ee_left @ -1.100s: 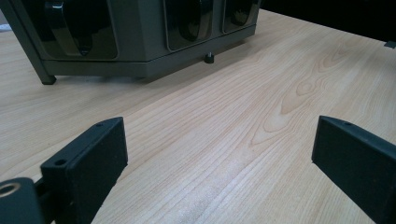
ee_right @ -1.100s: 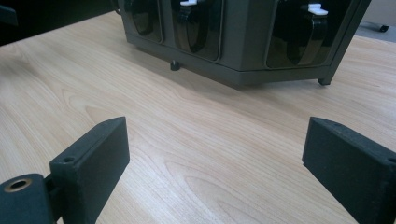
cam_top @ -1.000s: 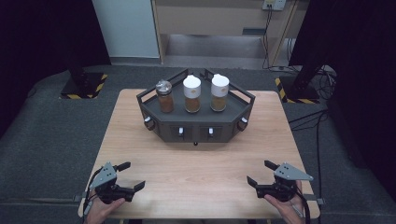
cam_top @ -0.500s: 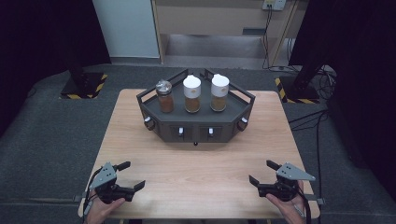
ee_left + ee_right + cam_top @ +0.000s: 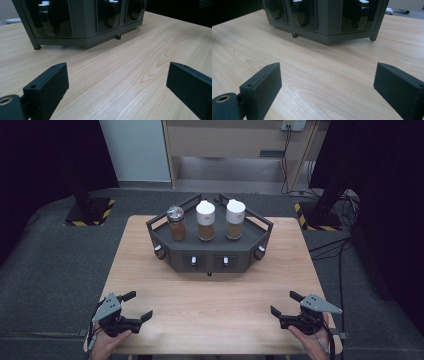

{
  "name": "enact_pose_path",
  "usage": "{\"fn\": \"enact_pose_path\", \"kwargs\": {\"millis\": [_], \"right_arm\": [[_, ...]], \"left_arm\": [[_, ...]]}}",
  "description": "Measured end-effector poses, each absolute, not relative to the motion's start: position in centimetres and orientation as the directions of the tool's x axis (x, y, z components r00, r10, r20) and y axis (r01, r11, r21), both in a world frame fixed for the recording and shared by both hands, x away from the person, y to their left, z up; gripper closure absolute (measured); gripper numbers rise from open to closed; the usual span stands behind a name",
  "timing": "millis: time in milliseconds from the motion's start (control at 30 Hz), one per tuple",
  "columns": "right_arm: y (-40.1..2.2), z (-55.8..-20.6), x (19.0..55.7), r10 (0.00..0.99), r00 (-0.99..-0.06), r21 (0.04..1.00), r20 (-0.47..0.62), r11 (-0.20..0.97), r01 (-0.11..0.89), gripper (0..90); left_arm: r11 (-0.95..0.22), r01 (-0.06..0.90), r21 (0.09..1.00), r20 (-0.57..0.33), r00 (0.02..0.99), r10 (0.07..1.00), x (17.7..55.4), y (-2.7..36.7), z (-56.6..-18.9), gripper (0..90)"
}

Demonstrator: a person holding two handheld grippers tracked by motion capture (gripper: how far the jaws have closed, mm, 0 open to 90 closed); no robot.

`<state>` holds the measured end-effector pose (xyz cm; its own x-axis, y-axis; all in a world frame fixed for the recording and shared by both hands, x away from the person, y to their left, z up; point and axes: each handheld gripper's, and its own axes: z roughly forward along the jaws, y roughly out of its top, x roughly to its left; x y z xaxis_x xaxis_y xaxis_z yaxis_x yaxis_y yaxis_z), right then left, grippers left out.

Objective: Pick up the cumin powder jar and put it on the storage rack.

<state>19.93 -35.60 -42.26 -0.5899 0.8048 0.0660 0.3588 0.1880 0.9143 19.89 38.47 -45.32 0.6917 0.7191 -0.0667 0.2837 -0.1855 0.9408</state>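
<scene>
A dark six-sided rack [image 5: 210,257] stands on the far half of the wooden counter [image 5: 210,305], and everything else sits in relation to it. Inside the rack, three jars of brown contents stand upright in a row: a metal-capped jar [image 5: 176,222] at its left end, a white-capped jar [image 5: 205,220] in the middle, and a second white-capped jar [image 5: 235,218] at its right end. Small white knobs show along the rack's front wall.

The left gripper [image 5: 131,306] rests near the counter's front edge, well in front of the rack and off toward its left corner, held by a hand [image 5: 102,345] that comes in from below. Its jaws stand wide apart with nothing between them; the left gripper view shows only bare wood grain in the gap, with the rack's front face [image 5: 82,22] beyond.

The right gripper [image 5: 284,303] lies well in front of the rack toward its right corner, also close to the counter's front edge. Its jaws are spread wide as well and hold nothing; the right gripper view shows bare wood between them and the rack [image 5: 324,20] ahead.

Compared with a second ago, nothing has shifted: both grippers sit in the same spots, their jaws at the same spread, and the three jars stand as before in the rack.
</scene>
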Motion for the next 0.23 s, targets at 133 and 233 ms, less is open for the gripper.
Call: {"fn": "enact_pose_path", "kwargs": {"millis": [133,233], "right_arm": [[-35.62,-42.28,19.97,0.803,-0.592,0.914,0.068,0.188,0.360,7.8],[-35.68,-42.32,19.98,0.805,-0.589,0.914,0.073,0.182,0.362,7.8]], "left_arm": [[-0.192,0.283,0.940,-0.064,0.697,0.714,19.98,38.37,-45.29,3.3],[-0.192,0.285,0.939,-0.066,0.698,0.713,20.03,38.37,-45.30,3.4]]}}
